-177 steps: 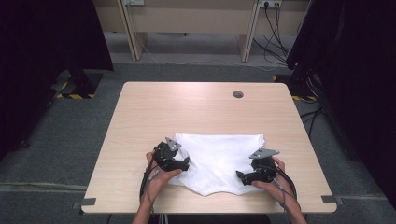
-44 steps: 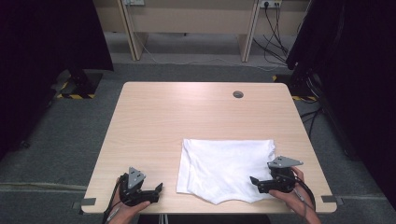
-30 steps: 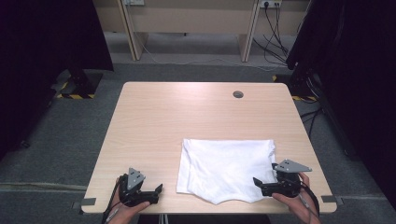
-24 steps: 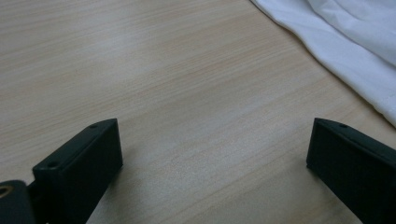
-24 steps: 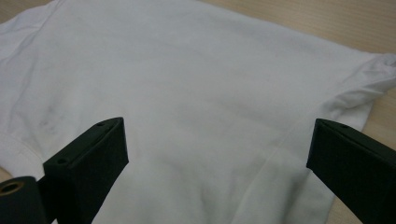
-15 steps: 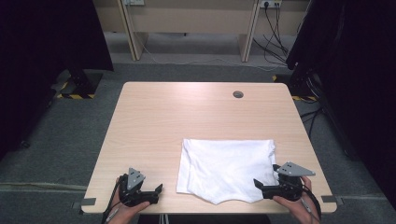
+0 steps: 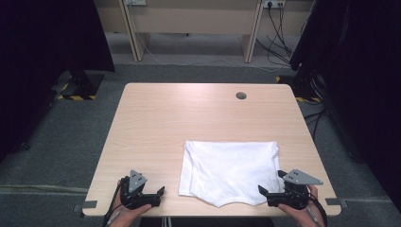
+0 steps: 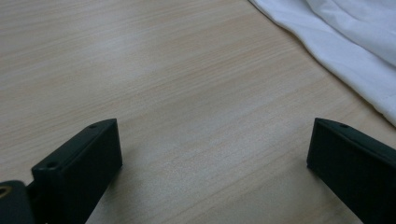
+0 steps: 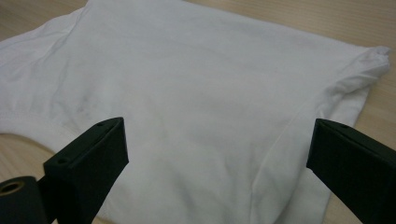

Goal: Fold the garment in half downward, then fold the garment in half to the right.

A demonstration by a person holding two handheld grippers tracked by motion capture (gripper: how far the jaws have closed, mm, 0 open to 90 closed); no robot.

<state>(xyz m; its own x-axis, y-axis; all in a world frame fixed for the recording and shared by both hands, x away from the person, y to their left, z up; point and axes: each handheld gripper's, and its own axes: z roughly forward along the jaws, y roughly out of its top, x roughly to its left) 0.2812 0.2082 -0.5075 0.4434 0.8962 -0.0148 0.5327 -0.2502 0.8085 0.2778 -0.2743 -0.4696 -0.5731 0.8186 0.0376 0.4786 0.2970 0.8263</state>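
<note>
Lying folded on the pale wood-grain bench (image 7: 189, 113), the white T-shirt (image 7: 229, 168) ran its long axis from nine to three o'clock. The right tool (image 7: 270, 195) gaped empty at its five o'clock corner, nearer by far; the left tool (image 7: 153, 194) stood open off the soft, creased cotton's seven o'clock side.

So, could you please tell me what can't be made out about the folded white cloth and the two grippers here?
- Folded white cloth: layers beneath, hidden by its top layer, high view.
- Right gripper: jaw bases, cut off by the bottom edge, right gripper view.
- Left gripper: body, cut off likewise, left gripper view.
</note>
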